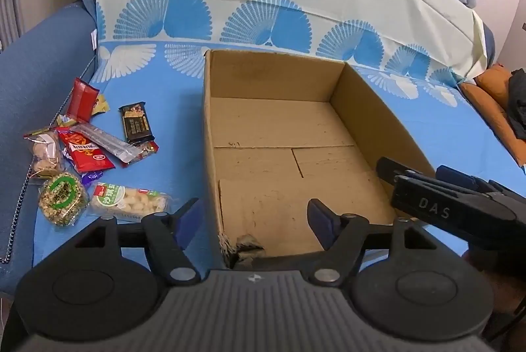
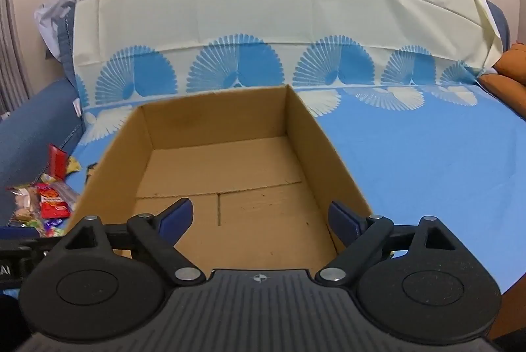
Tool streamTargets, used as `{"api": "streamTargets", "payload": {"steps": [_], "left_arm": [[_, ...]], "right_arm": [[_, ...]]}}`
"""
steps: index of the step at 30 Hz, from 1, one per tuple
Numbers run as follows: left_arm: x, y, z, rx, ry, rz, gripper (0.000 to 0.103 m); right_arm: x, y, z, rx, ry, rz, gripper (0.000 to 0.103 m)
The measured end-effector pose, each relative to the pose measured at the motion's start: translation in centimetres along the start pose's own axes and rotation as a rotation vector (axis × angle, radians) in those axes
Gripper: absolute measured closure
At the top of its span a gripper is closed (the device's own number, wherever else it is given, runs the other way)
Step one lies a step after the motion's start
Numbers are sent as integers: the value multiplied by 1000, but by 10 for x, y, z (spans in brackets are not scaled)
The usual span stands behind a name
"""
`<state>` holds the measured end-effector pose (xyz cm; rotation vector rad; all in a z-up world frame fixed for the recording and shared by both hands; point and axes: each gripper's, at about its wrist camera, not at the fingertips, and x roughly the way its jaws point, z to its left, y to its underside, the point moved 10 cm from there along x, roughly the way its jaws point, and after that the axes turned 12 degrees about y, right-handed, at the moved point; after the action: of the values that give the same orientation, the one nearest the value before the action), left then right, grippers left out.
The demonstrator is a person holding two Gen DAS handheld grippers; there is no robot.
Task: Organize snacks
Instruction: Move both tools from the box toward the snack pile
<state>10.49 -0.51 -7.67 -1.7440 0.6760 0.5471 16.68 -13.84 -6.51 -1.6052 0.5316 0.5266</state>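
Note:
An open, empty cardboard box (image 1: 371, 108) sits on the blue cloth; it also shows in the right wrist view (image 2: 322, 154). A pile of snack packets lies left of it: a black bar (image 1: 136, 123), a red packet (image 1: 87, 154), a silver stick (image 1: 105, 141), a round green-label cake (image 1: 62, 199), a white puffed-snack bag (image 1: 130, 200). The pile shows at the left edge of the right wrist view (image 2: 49, 204). My left gripper (image 1: 254, 213) is open and empty over the box's near left corner. My right gripper (image 2: 261, 215) is open and empty over the box's near edge.
The right gripper's body (image 1: 453, 204) reaches in beside the box's right wall. A blue sofa arm (image 1: 36, 72) borders the snacks on the left. An orange cushion (image 1: 490, 102) with dark cloth lies at the right. The box's near corner is torn (image 1: 245, 248).

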Motion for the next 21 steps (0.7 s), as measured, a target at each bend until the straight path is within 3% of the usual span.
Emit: {"api": "streamTargets", "payload": {"steps": [4,7,15,21], "left_arm": [[-9,2,-6,9,4,-18,25],[-14,8,-9,7,11,-30,25],[-26,29,-18,16,36,-75,25],[-32,31,-14,-20,95,-88,26]], "right_arm": [[-22,6,-13,-5,8,-39,11],[-23,-7,-5,-12,6,-43,11],[-33,8,-9,-44,-6,-111,15],[-46,14,-8,-72,-40,-89,17]]}}
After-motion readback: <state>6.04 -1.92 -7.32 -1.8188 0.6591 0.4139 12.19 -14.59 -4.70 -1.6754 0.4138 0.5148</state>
